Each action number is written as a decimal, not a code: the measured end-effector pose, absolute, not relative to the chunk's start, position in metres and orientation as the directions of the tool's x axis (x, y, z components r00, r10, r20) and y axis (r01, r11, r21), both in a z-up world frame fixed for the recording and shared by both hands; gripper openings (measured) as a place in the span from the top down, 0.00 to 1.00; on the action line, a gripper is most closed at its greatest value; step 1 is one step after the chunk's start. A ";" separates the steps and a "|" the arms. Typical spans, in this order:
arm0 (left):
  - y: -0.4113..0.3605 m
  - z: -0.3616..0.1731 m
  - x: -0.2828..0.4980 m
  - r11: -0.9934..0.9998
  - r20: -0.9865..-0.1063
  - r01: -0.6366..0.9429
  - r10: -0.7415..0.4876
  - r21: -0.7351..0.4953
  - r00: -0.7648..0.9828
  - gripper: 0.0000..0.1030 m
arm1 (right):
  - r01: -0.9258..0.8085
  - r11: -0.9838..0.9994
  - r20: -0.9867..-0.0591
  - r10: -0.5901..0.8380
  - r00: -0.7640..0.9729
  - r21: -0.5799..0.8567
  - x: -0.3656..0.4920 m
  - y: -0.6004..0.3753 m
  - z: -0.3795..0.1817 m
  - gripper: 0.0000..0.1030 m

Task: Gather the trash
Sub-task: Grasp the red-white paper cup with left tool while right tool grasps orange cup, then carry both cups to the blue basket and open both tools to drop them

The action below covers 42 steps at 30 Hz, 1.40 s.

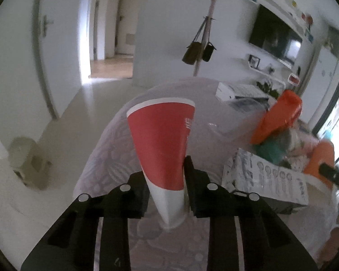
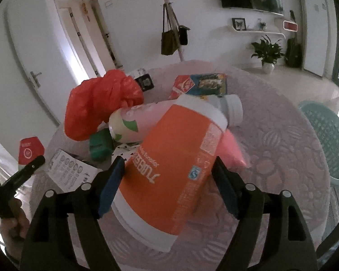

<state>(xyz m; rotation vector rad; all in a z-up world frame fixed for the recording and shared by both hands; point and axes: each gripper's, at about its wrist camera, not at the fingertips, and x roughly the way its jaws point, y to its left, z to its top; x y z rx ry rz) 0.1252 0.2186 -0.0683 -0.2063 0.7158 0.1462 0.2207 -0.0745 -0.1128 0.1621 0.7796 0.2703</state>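
My left gripper [image 1: 166, 178] is shut on a red and white paper cup [image 1: 163, 140], squeezed flat near its base and held above the round table [image 1: 115, 149]. The same cup shows at the far left in the right wrist view [image 2: 30, 150]. My right gripper [image 2: 169, 178] is shut on a large orange and white cup [image 2: 169, 164], tilted, above the table. Behind it lie a pink bottle [image 2: 137, 122], a white bottle [image 2: 232, 109], a red plastic bag [image 2: 99, 103], a green wrapper [image 2: 100, 145] and a colourful carton [image 2: 201, 84].
A printed white box [image 1: 266, 178] lies on the table to the right of my left gripper. A green plastic chair [image 2: 327, 137] stands at the table's right side. A coat stand with bags [image 2: 173, 33] and a potted plant [image 2: 267, 52] stand beyond.
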 end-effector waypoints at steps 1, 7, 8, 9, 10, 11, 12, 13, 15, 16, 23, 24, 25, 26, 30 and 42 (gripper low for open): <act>0.214 -0.067 0.123 0.973 -0.659 -0.197 0.072 -0.118 0.749 0.75 | -0.188 0.953 -0.665 0.302 0.683 0.240 0.219 -0.073 -0.113 0.35; 0.197 -0.054 0.114 0.978 -0.601 -0.160 0.046 -0.137 0.798 0.76 | -0.245 0.943 -0.594 0.331 0.733 0.223 0.195 -0.070 -0.095 0.54; 0.195 -0.048 0.109 0.978 -0.582 -0.148 0.034 -0.148 0.812 0.76 | -0.251 0.943 -0.584 0.331 0.741 0.217 0.191 -0.070 -0.092 0.55; 0.191 -0.044 0.107 0.979 -0.571 -0.140 0.029 -0.151 0.820 0.76 | -0.254 0.943 -0.574 0.332 0.748 0.215 0.188 -0.071 -0.089 0.56; 0.187 -0.038 0.102 0.980 -0.554 -0.125 0.018 -0.156 0.833 0.76 | -0.255 0.942 -0.568 0.334 0.752 0.217 0.185 -0.072 -0.087 0.56; 0.181 -0.034 0.101 0.981 -0.541 -0.112 0.008 -0.159 0.841 0.76 | -0.257 0.940 -0.560 0.339 0.756 0.223 0.183 -0.074 -0.085 0.56; 0.176 -0.028 0.098 0.982 -0.525 -0.095 -0.004 -0.162 0.851 0.76 | -0.257 0.938 -0.553 0.344 0.759 0.232 0.181 -0.078 -0.082 0.56; 0.170 -0.022 0.095 0.983 -0.508 -0.075 -0.020 -0.166 0.861 0.76 | -0.252 0.937 -0.543 0.347 0.765 0.243 0.179 -0.083 -0.078 0.56; 0.154 -0.014 0.093 0.984 -0.486 -0.039 -0.050 -0.171 0.873 0.76 | -0.241 0.937 -0.527 0.342 0.778 0.253 0.176 -0.093 -0.071 0.56; 0.145 -0.007 0.092 0.984 -0.473 -0.010 -0.075 -0.176 0.878 0.76 | -0.233 0.938 -0.515 0.337 0.789 0.258 0.174 -0.101 -0.065 0.57; 0.072 0.010 0.108 0.978 -0.440 0.134 -0.191 -0.157 0.877 0.76 | -0.122 0.959 -0.451 0.231 0.862 0.257 0.169 -0.166 -0.041 0.57; 0.058 0.010 0.114 0.974 -0.441 0.159 -0.215 -0.159 0.871 0.76 | -0.093 0.963 -0.444 0.201 0.873 0.254 0.169 -0.180 -0.038 0.57; 0.048 0.010 0.119 0.971 -0.443 0.177 -0.232 -0.163 0.866 0.76 | -0.070 0.966 -0.438 0.177 0.881 0.249 0.168 -0.189 -0.036 0.57; 0.034 0.011 0.126 0.965 -0.445 0.204 -0.259 -0.167 0.858 0.76 | -0.035 0.969 -0.431 0.141 0.891 0.244 0.168 -0.204 -0.033 0.57; -0.017 0.011 0.154 0.936 -0.459 0.295 -0.351 -0.192 0.816 0.76 | 0.086 0.965 -0.419 0.028 0.908 0.249 0.173 -0.260 -0.031 0.56; -0.171 -0.029 0.249 0.859 -0.598 0.459 -0.494 -0.225 0.631 0.75 | 0.365 0.899 -0.559 -0.177 0.810 0.244 0.229 -0.377 -0.094 0.56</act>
